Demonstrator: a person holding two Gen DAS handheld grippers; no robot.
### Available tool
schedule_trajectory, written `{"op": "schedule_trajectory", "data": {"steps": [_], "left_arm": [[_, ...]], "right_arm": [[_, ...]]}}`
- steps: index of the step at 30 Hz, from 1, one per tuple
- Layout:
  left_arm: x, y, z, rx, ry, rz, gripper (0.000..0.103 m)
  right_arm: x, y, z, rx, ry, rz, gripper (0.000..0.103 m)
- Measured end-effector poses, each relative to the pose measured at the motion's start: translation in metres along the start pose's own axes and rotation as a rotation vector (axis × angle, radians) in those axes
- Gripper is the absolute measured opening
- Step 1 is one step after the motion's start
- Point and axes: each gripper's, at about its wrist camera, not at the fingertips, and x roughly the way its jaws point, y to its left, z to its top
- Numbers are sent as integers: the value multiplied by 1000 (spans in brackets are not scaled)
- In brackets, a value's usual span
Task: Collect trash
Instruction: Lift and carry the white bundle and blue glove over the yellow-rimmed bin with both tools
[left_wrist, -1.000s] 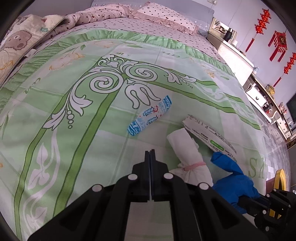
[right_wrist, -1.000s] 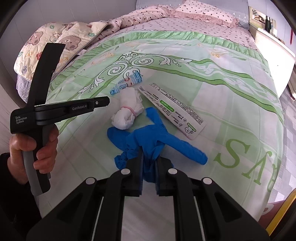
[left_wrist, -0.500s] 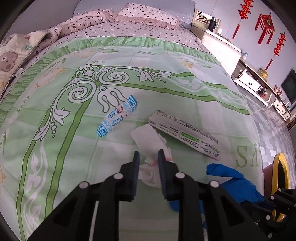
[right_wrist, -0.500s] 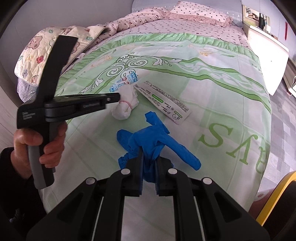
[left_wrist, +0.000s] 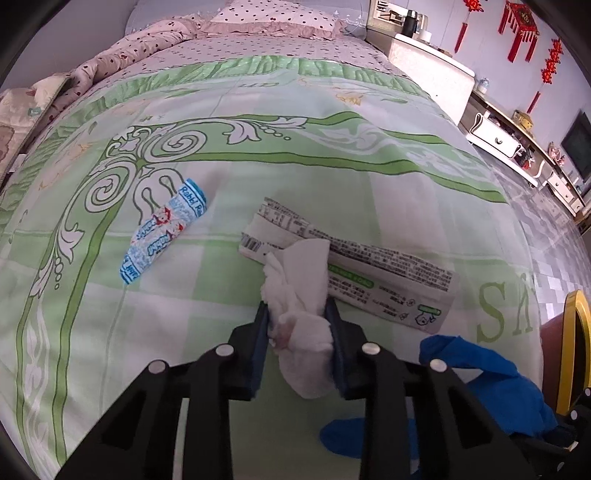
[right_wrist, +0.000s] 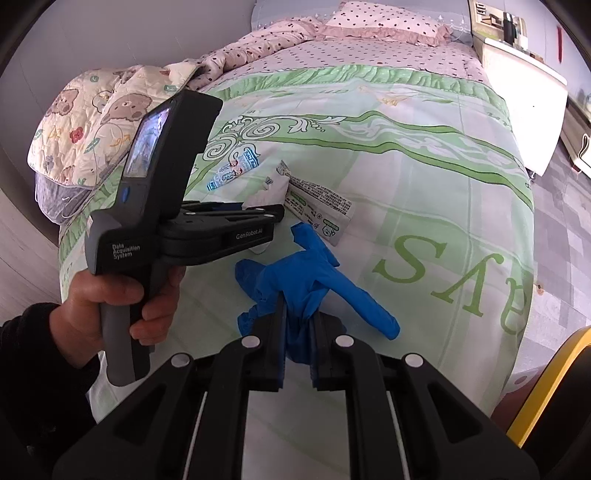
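Taking the long printed packet (left_wrist: 388, 277) on the green bedspread (left_wrist: 332, 192) as my marker: well to its left lies the blue-and-white candy wrapper (left_wrist: 166, 229). At the packet's near edge, overlapping it, sits the white tissue wad (left_wrist: 303, 306), and my left tongs (left_wrist: 297, 317) stand part-way apart with it between them, pads touching both its sides. Below and right of the packet, my right tongs (right_wrist: 298, 325) are clamped together on the blue glove (right_wrist: 306, 284).
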Motion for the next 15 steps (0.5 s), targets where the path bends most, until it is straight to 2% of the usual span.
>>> {"op": "schedule_trajectory", "data": {"steps": [6,15], "left_arm": [[-15,11,-5,-28,-23,-28,21],[-77,30,-12,-30,-104,-11,21]], "right_arm": [[-19,-4,1,15,-36,8,9],[-75,-9,-7,46,-127,-13,9]]}}
